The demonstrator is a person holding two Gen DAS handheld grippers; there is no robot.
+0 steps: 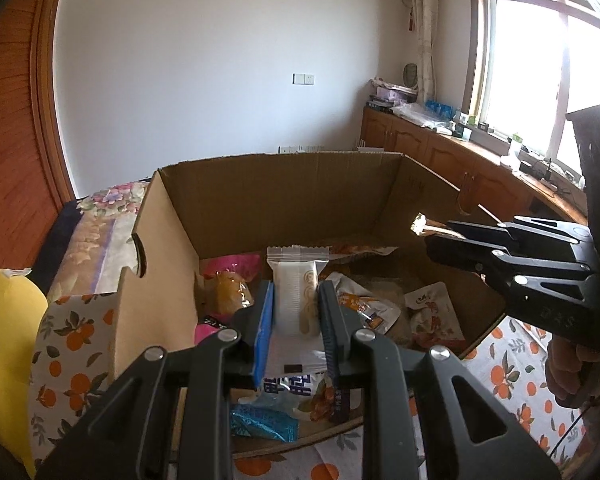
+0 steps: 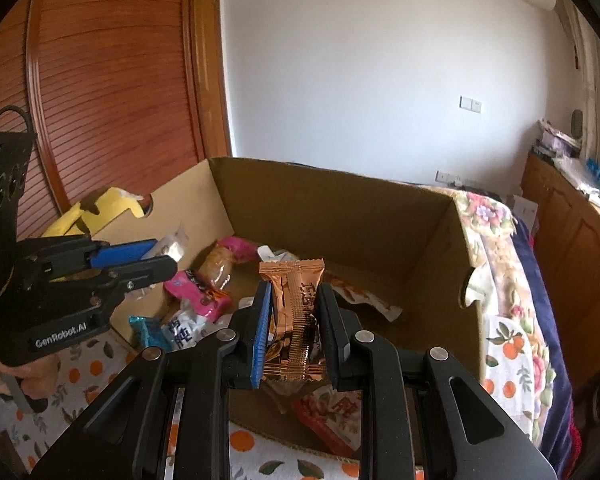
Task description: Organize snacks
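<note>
An open cardboard box (image 1: pixel 260 196) (image 2: pixel 340 208) stands on the orange-print cloth and holds several snack packets. My left gripper (image 1: pixel 296 292) is shut on a white snack packet (image 1: pixel 296 292) that stands upright between its pads, above the box's near left part. From the right wrist view that gripper (image 2: pixel 160 258) shows at the left with the white packet's end (image 2: pixel 176 246) sticking out. My right gripper (image 2: pixel 294 292) is shut on a copper-coloured foil packet (image 2: pixel 294 300) over the box's near side. In the left wrist view the right gripper (image 1: pixel 436 236) reaches in from the right with the copper packet's tip (image 1: pixel 420 224) showing.
Loose in the box lie a pink packet (image 2: pixel 198 294), a wrapped bun (image 2: pixel 216 266), a teal packet (image 1: pixel 264 426) and orange-white pouches (image 1: pixel 364 306). A yellow plush (image 1: pixel 4 336) sits left of the box. A floral bedspread (image 2: pixel 496 236), wooden cabinets (image 1: pixel 440 152) and a slatted wooden door (image 2: pixel 112 80) surround it.
</note>
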